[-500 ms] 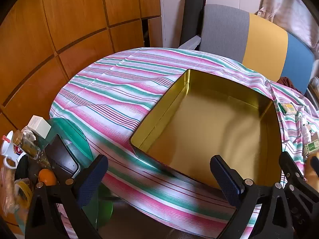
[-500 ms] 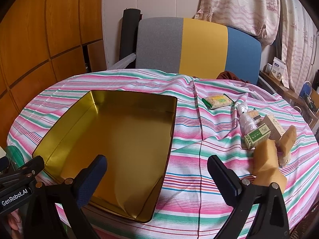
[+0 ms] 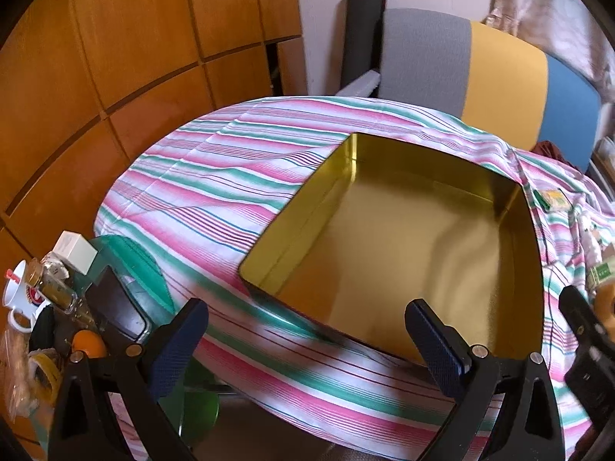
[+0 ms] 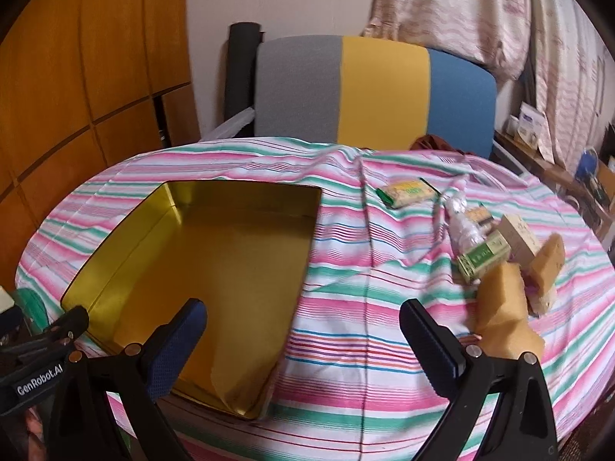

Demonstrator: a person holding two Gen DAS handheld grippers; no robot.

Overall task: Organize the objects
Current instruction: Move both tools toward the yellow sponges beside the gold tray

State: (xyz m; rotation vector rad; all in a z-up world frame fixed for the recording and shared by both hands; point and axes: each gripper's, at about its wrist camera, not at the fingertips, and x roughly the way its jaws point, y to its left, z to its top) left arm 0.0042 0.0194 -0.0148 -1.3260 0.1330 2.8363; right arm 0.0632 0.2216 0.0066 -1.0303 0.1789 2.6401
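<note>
An empty gold tin tray lies on a round table with a striped cloth. To its right lie a flat yellow-green packet, a clear plastic bottle, a green box, a beige box and two tan sponge-like pieces. My left gripper is open and empty over the tray's near edge. My right gripper is open and empty over the cloth by the tray's near right corner.
A grey, yellow and blue chair back stands behind the table. A side surface at the left holds a white mug, a small jar, a white box and an orange. Wood panelling lines the left wall.
Both views have shifted a little; the tray and the objects sit slightly lower and to the right in the frames. Both grippers stay open and empty.
</note>
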